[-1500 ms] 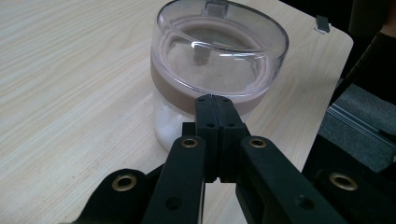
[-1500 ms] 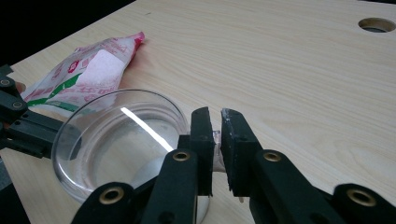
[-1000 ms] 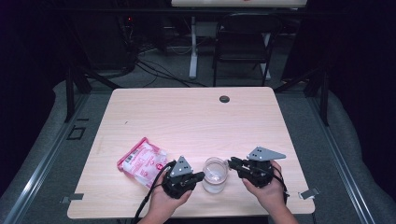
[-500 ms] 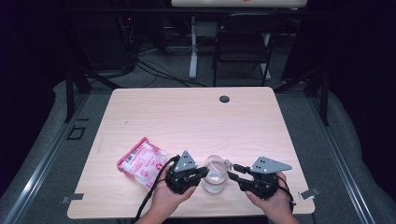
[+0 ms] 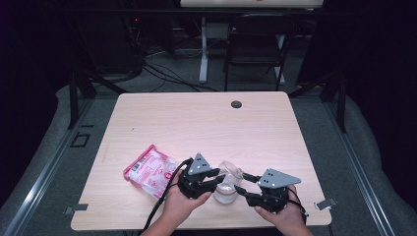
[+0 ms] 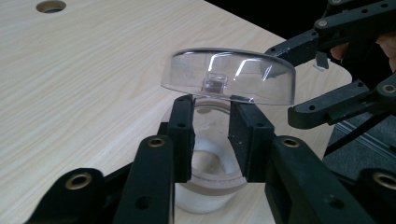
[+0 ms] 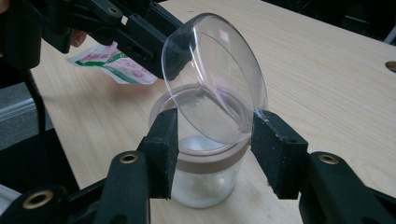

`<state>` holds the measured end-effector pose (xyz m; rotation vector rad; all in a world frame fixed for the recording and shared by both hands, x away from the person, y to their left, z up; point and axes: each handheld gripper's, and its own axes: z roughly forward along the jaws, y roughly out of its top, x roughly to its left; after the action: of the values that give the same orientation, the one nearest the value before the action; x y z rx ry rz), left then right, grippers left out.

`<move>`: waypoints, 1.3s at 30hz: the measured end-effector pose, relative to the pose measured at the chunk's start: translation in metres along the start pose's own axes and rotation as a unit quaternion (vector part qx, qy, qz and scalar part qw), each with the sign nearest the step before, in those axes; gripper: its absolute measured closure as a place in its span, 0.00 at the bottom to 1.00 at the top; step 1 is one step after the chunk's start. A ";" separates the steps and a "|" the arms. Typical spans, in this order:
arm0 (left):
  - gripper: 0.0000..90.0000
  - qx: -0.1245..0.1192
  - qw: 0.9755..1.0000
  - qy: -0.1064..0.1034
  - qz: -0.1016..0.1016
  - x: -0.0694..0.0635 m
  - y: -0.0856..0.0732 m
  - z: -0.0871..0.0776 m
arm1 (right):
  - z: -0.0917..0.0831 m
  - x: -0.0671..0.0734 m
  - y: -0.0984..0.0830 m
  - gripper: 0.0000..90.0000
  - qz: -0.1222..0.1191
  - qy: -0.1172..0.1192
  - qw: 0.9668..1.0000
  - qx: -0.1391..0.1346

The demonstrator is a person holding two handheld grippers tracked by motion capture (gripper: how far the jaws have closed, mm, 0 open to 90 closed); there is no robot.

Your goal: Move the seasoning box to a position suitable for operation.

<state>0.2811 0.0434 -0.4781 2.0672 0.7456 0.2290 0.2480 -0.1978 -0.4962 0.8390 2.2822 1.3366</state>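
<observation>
A small glass jar point(image 5: 225, 192) with a brownish rim point(image 7: 205, 161) and white powder in its bottom stands near the table's front edge. Its clear domed lid point(image 7: 212, 88) is tilted up over the mouth. My left gripper point(image 6: 212, 135) reaches in from the left with its tips just under the lid point(image 6: 229, 74). Its jaws have just been opening, with nothing pinched between the pads. My right gripper point(image 7: 217, 149) straddles the jar point(image 7: 205, 186) at rim height. Its jaws have just been opening too, and the right-hand pad point(image 7: 275, 149) stands off the glass.
A pink and white snack packet point(image 5: 150, 170) lies left of the left hand. A round cable hole point(image 5: 236, 104) sits near the table's far edge. The table's front edge point(image 5: 196, 227) is close under both hands. A dark chair and cables stand beyond the table.
The lid has swung up off the jar's mouth. The left gripper has risen a little, and its jaws have parted. The right gripper's jaws have widened around the jar.
</observation>
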 end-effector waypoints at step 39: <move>0.74 0.027 0.999 0.030 -0.008 0.010 -0.022 0.021 | 0.001 -0.004 -0.002 0.60 0.011 -0.001 1.000 -0.015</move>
<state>0.2889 0.0443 -0.5091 2.1131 0.8129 0.2656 0.2508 -0.2009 -0.4982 0.8584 2.2516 1.3745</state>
